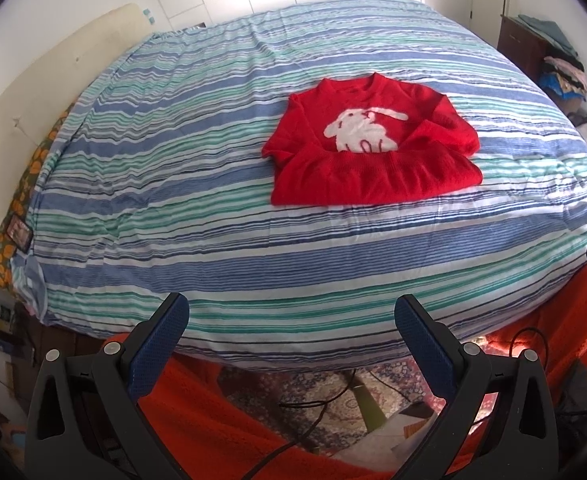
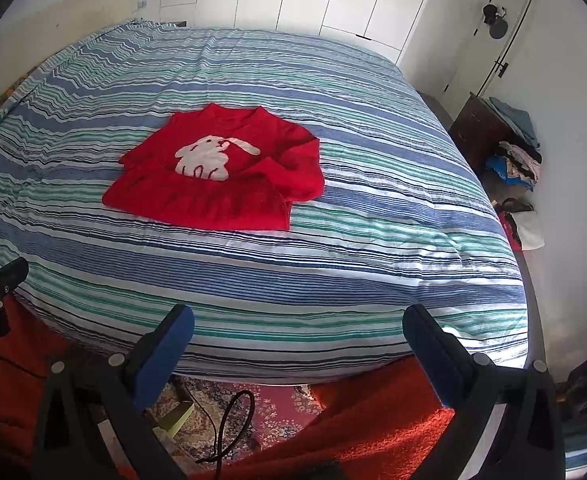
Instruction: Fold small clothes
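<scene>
Tongs first: my left gripper [image 1: 291, 334] hangs over the near edge of the bed [image 1: 173, 208] with its blue pads spread wide and nothing between them, and my right gripper [image 2: 298, 346] is the same, gaping and empty, over that same near edge. Both sit well back from the work.

Ahead of them, out toward the middle of the striped cover, lies the red sweater [image 1: 369, 148], collar toward the far edge and hem toward me, the white rabbit [image 1: 363, 130] face up. It looks part-folded already: a sleeve seems laid across the body and the lower part is turned up over the rabbit's feet, so the bundle now runs long from side to side, parallel to the near edge.

From my left tongs the sweater sits ahead and off to the right; from my right tongs it sits ahead and to the left [image 2: 217, 172]. So it lies between the two, neither plainly nearer. I judge each should reach forward for its own end of the bundle.
</scene>
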`<action>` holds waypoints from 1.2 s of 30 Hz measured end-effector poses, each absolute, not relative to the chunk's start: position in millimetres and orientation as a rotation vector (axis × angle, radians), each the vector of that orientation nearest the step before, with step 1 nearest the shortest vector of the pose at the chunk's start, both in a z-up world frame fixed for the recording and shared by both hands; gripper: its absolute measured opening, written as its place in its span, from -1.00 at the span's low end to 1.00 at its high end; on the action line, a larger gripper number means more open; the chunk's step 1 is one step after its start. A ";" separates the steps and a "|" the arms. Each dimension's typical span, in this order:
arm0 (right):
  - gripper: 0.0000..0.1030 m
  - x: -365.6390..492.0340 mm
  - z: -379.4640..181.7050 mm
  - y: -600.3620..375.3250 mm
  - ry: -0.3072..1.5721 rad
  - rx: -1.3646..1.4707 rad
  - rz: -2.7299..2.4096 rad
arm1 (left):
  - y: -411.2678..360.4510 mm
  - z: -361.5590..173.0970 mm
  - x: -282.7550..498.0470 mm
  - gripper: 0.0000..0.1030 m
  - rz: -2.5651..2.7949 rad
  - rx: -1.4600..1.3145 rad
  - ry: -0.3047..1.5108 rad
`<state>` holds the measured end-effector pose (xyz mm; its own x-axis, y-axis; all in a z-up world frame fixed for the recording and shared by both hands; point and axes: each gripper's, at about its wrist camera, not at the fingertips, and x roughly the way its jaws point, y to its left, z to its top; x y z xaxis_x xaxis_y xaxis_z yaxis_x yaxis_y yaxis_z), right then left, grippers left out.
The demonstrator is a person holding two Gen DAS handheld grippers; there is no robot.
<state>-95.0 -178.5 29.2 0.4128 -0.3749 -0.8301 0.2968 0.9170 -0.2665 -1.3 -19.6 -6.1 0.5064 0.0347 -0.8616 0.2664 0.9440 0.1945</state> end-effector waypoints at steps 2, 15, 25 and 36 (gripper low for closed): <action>1.00 -95.0 28.4 -178.3 1.068 -0.082 -0.425 | -19.4 -6.9 -1.5 0.99 -0.144 0.320 1.039; 1.00 -98.2 28.5 -179.9 1.077 -0.079 -0.425 | -20.0 -11.0 -0.4 0.99 -0.144 0.320 1.055; 1.00 -94.5 23.5 -177.7 1.092 -0.073 -0.420 | -20.4 -14.8 -0.5 0.99 -0.147 0.325 1.064; 1.00 -91.5 21.0 -175.4 1.098 -0.066 -0.406 | -21.1 -16.5 -0.4 0.99 -0.148 0.325 1.070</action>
